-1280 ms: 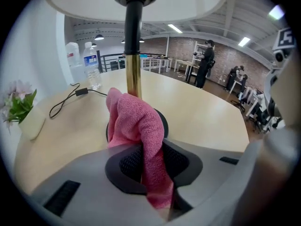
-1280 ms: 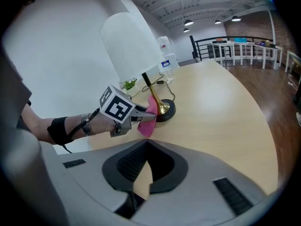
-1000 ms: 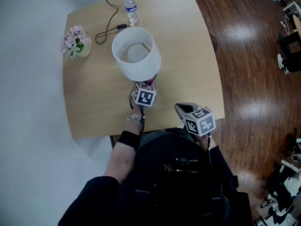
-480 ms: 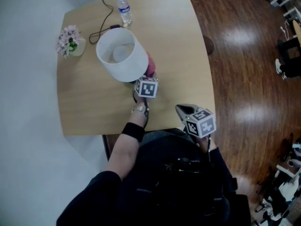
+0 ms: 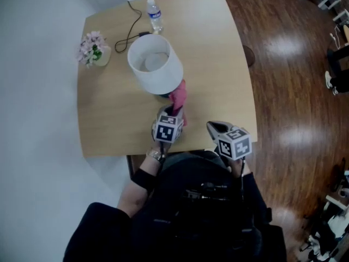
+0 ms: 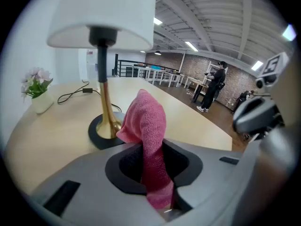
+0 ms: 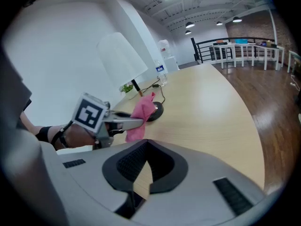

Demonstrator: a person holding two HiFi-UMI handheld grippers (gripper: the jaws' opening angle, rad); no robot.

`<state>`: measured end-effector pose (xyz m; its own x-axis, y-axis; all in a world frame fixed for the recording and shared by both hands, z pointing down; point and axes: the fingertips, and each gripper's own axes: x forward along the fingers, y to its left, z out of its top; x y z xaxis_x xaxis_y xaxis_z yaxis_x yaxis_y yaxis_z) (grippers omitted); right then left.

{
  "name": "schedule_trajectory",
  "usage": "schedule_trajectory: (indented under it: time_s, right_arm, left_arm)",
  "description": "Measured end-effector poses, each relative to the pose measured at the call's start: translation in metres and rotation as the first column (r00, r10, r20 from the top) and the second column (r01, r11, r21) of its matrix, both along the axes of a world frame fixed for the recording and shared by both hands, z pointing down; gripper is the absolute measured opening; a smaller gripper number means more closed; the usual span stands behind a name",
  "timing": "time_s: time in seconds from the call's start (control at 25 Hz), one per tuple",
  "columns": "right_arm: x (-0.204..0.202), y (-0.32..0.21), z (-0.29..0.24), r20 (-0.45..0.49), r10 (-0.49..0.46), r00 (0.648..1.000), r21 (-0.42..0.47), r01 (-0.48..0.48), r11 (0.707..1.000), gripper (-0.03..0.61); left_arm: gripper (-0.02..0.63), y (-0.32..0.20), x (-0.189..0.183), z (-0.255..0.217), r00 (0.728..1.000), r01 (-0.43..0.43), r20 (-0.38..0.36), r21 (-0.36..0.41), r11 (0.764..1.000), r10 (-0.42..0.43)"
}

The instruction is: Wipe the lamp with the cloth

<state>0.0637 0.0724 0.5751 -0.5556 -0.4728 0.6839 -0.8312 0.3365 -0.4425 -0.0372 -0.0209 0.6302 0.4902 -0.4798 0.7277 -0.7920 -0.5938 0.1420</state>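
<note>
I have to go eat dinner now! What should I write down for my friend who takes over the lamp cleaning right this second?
Left tool: shut on the pink cloth, which sticks up out of its jaws.
Right tool: jaws look together, nothing in them, held over the near edge of the table.
Lamp: upright mid-table. The cloth is just in front of its base and below the shade, seemingly pressed on neither.
Done: cloth is in hand. How much is already wiped doesn't show.
Left: probably rub the shade, stem and base.
</note>
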Motion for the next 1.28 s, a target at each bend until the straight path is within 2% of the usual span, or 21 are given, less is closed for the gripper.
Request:
schedule_trajectory:
  time_s: [0.2,0.36,0.56,0.68,0.84,1.0,1.28]
  right_arm:
    - [-0.033,-0.009,0.005,0.032,0.027,0.999,0.003,-0.027,1.000,0.005]
    - [-0.064,-0.014,0.006,0.051,0.041,0.998,-0.001,-0.041,0.999,0.005]
    - [-0.096,-0.014,0.006,0.050,0.036,0.998,-0.004,-0.036,0.999,0.005]
    - [-0.105,-0.017,0.005,0.030,0.035,0.999,-0.003,-0.035,0.999,0.005]
    - [-0.101,-0.015,0.006,0.010,0.052,0.999,-0.011,-0.052,0.999,0.005]
    - [-0.093,-0.012,0.005,-0.010,0.060,0.998,-0.012,-0.060,0.998,0.005]
    - [-0.081,-0.005,0.009,-0.023,0.054,0.998,-0.022,-0.055,0.998,0.005]
  left_arm:
    - [0.091,0.045,-0.079,-0.033,1.000,-0.003,0.022,-0.015,1.000,0.003]
    - [0.091,0.060,-0.140,-0.038,0.997,0.067,0.044,-0.033,0.997,-0.066]
    - [0.091,0.055,-0.185,-0.034,0.992,0.119,0.045,-0.055,0.991,-0.117]
    - [0.091,0.047,-0.191,-0.023,0.990,0.141,0.007,-0.092,0.986,-0.141]
    - [0.092,0.041,-0.181,0.011,0.981,0.177,-0.046,-0.182,0.967,-0.188]
    - [0.094,0.040,-0.166,0.037,0.979,0.178,-0.053,-0.236,0.955,-0.196]
    - [0.101,0.038,-0.151,0.063,0.977,0.190,-0.042,-0.268,0.944,-0.209]
